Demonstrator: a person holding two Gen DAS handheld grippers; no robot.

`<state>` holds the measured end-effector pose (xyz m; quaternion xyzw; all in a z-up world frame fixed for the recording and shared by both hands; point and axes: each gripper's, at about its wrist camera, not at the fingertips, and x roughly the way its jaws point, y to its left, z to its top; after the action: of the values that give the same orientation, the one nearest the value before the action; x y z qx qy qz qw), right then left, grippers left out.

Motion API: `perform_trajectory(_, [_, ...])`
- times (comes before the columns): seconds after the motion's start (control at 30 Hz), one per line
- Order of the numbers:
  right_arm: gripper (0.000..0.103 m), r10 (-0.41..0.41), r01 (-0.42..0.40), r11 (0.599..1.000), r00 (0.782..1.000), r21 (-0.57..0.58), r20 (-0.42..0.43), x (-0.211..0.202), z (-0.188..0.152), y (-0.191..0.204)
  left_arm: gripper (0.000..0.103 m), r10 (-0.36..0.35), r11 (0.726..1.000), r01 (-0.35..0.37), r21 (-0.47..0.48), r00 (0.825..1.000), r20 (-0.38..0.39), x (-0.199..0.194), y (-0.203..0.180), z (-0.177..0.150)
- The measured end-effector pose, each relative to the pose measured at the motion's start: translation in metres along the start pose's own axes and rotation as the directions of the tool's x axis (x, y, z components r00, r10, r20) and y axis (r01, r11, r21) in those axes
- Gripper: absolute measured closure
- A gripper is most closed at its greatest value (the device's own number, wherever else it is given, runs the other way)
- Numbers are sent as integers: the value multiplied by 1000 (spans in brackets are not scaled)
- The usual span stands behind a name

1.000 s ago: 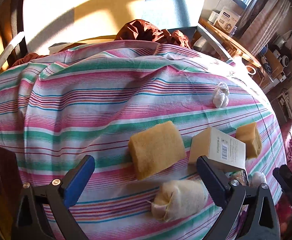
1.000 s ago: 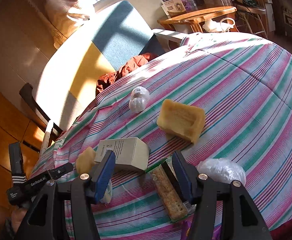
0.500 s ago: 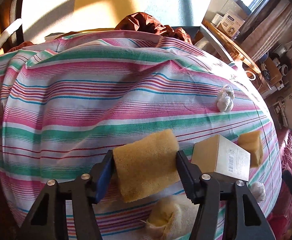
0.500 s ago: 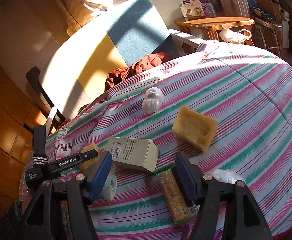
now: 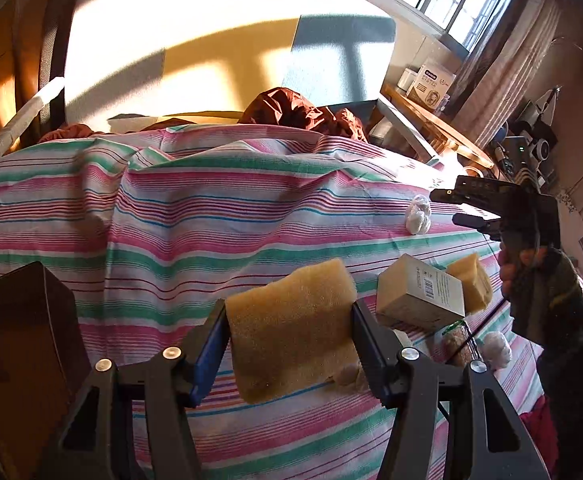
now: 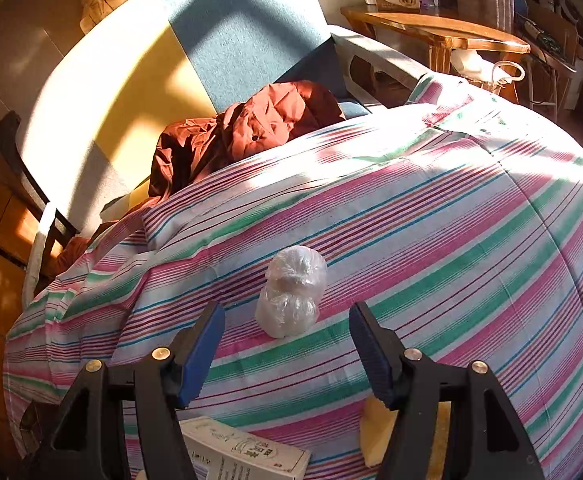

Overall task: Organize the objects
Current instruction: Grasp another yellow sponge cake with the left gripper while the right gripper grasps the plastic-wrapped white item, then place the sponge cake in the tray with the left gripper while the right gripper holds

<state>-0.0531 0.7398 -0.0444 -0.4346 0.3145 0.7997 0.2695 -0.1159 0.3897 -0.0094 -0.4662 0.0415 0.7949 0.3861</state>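
A: Where's the sponge?
B: Clamped in the left gripper, above the striped bed.
A: And the right gripper?
B: Spread apart, empty, the wrapped bundle just ahead of it.
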Motion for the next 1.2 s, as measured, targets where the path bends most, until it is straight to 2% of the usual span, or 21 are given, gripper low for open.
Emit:
perform_trajectory(0.17, [46, -32, 35, 999, 997, 36, -76, 40, 10, 3, 42, -21, 1000, 21, -16, 1000, 19, -19, 9, -7])
perform_trajectory(0.23, [67, -54, 55, 998, 994, 11, -92, 49, 10, 6, 42, -27, 999, 27, -26, 999, 24, -23, 13, -9])
perform_trajectory(0.3, [67, -72, 70, 997, 994, -35, -76, 44, 8, 13, 42, -28, 999, 28, -30, 999, 28, -28, 15, -12])
perform_trajectory(0.37, [68, -55, 50, 995, 997, -92, -52, 30, 4, 26, 42, -31, 999, 32, -35, 999, 30, -33, 18, -16])
perform_trajectory(0.53, [68, -33, 35, 964, 999, -264, 12, -17, -23, 65, 42, -30, 999, 31, -43, 999, 39, -46, 20, -29])
perform_trajectory(0.7, [68, 78, -73, 926, 997, -371, -1, -57, -69, 99, 42, -7, 999, 10, -51, 998, 56, -68, 26, -44])
perform_trajectory(0.9, [68, 185, -216, 869, 976, -445, -111, -77, -144, 122, 42, 33, 996, -26, -81, 996, 85, -102, 49, -65])
perform_trajectory(1.1, [68, 209, -292, 837, 952, -462, -223, -71, -220, 128, 42, 92, 988, -77, -136, 990, 105, -135, 86, -97])
perform_trajectory(1.2, [68, 185, -287, 834, 950, -471, -251, -61, -244, 129, 42, 134, 976, -112, -189, 985, 107, -153, 113, -117])
